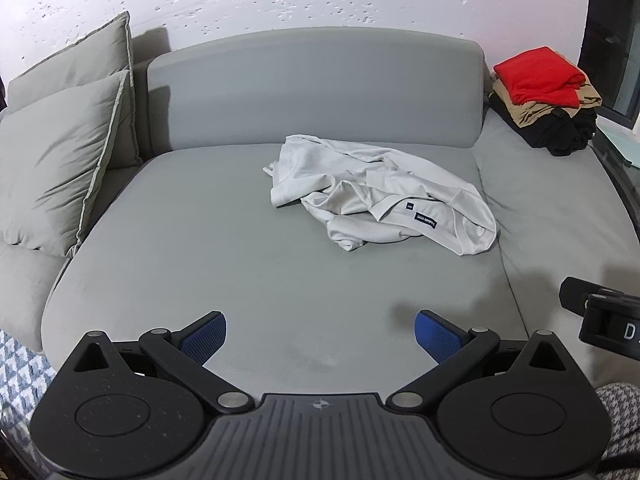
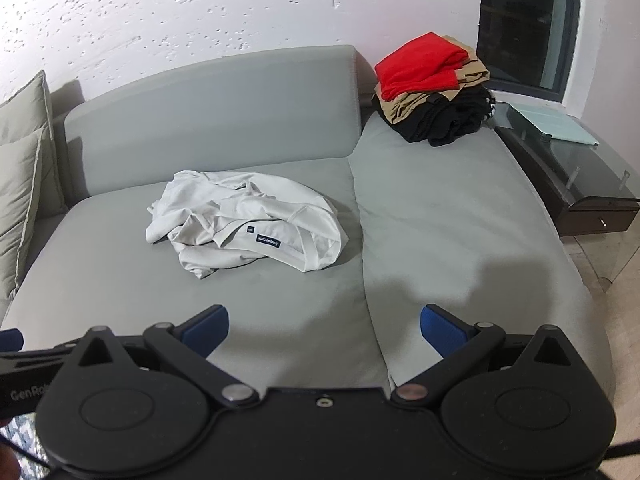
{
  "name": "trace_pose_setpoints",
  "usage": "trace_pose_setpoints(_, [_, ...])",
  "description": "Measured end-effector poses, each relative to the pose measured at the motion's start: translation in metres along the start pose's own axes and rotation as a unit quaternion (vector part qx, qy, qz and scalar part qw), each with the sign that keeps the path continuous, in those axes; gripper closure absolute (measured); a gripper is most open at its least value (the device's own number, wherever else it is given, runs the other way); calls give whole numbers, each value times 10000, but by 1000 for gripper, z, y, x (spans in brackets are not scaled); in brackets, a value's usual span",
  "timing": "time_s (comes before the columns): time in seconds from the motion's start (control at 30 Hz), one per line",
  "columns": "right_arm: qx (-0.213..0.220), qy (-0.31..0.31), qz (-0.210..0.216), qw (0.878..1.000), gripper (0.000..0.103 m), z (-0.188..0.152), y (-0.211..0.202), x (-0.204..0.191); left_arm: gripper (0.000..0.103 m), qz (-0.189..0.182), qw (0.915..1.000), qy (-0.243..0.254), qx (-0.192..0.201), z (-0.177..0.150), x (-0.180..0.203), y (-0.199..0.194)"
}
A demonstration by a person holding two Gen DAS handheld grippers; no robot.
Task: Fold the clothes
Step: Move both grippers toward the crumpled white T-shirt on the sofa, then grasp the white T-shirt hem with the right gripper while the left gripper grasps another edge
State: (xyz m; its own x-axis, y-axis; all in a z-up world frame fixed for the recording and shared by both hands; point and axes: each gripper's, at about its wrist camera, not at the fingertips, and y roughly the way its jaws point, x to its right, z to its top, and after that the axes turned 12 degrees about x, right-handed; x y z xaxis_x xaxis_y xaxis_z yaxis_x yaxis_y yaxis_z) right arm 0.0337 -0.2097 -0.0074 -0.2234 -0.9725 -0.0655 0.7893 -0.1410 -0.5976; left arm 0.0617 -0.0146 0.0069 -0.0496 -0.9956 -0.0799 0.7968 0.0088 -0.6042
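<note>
Shirt: a pale grey-white shirt [image 1: 380, 194] lies crumpled on the grey sofa seat [image 1: 200, 240], at about 1 o'clock from the left gripper [image 1: 320, 334] and 11 o'clock from the right gripper [image 2: 324, 330], well apart from both
Left jaws: spread wide, holding nothing, blue pads [image 1: 204, 334] above bare cushion
Right jaws: also wide and empty, hovering over the seam between the 2 seat cushions
Step in hand: by my judgement, the reach toward the shirt, before any fold
Doing it well: find the collar, marked by the dark label [image 1: 426, 220], then pinch 1 layer at each shoulder, lift and shake flat; grabbing the bunched middle would likely keep the tangle
Finished pile: a stack of folded clothes [image 1: 548, 100], red on top, sits at 2 o'clock at the far sofa end, so several garments look done
Hard to make out: sleeves and hem are buried in folds; the label text is too small to read
Cut off: the right gripper shows only as a black edge at 3 o'clock in the left view; the pillows [image 1: 60, 160] run out of frame at 9 o'clock
</note>
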Motion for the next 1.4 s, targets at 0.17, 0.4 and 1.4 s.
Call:
trace_pose_setpoints(0.17, [-19,-63,-8,10000,0,1,5,-2,1,2,10000,-42,-71,1,0,7])
trace_pose_setpoints(0.4, [-30,-119,-24,9999,0,-2,10,-3,1,24,9999,-38,-97,2,-2,13])
trace_pose_setpoints(1.4, [414,120,173,9989,0,-12,150,30,12,-17,9977,-666,135,11,-37,110])
